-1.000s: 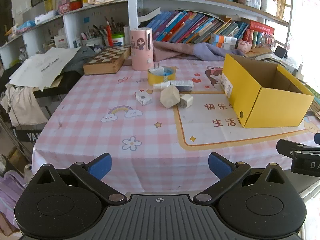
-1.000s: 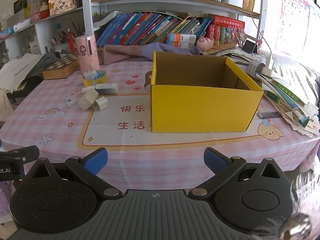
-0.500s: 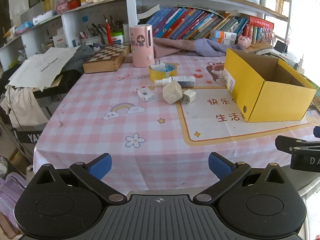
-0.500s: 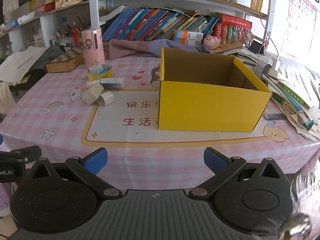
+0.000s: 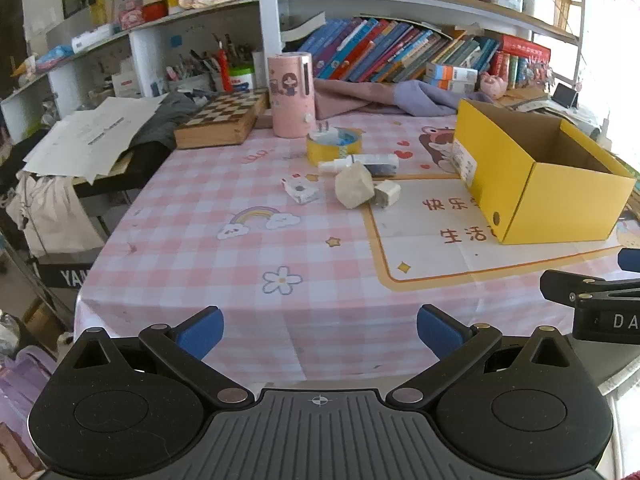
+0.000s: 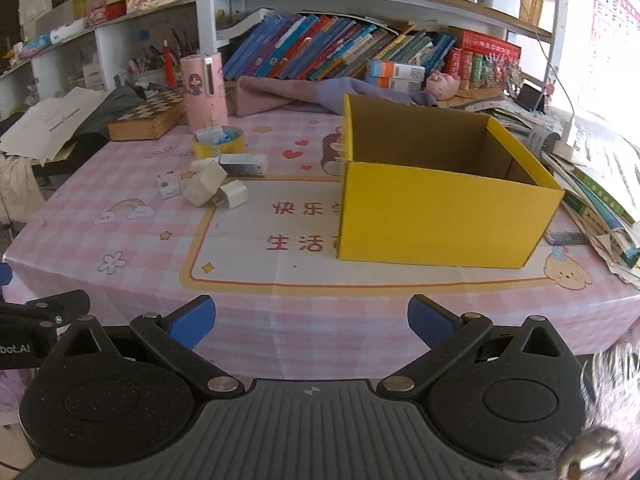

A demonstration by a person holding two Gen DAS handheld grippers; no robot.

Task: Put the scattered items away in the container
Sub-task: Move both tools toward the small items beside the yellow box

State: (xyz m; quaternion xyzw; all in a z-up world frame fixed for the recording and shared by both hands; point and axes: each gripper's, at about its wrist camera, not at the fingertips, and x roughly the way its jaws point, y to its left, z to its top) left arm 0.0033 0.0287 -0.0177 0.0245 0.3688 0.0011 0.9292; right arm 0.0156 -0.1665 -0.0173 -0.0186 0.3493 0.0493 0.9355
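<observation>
An open yellow cardboard box point(image 5: 560, 204) point(image 6: 440, 216) stands on the pink checked tablecloth, empty as far as I see. Left of it lies a cluster: a beige faceted block point(image 5: 352, 190) point(image 6: 204, 184), a small white cube point(image 5: 387, 194) point(image 6: 234, 196), a small white carton point(image 5: 300, 192) point(image 6: 167, 186), a white tube point(image 5: 360, 162) point(image 6: 244, 164) and a yellow tape roll point(image 5: 334, 146) point(image 6: 218, 142). My left gripper point(image 5: 320, 330) is open and empty at the table's near edge. My right gripper point(image 6: 311, 322) is open and empty, in front of the box.
A pink cylinder point(image 5: 291, 96) and a wooden chessboard box point(image 5: 222, 120) stand behind the cluster. Purple cloth point(image 5: 380, 98) lies at the back, under shelves of books. Stacked books and papers point(image 6: 592, 184) lie right of the box.
Both grippers have pulled back and risen a little, so the table and box look farther away. Nothing on the table has moved. Both grippers stay open.
</observation>
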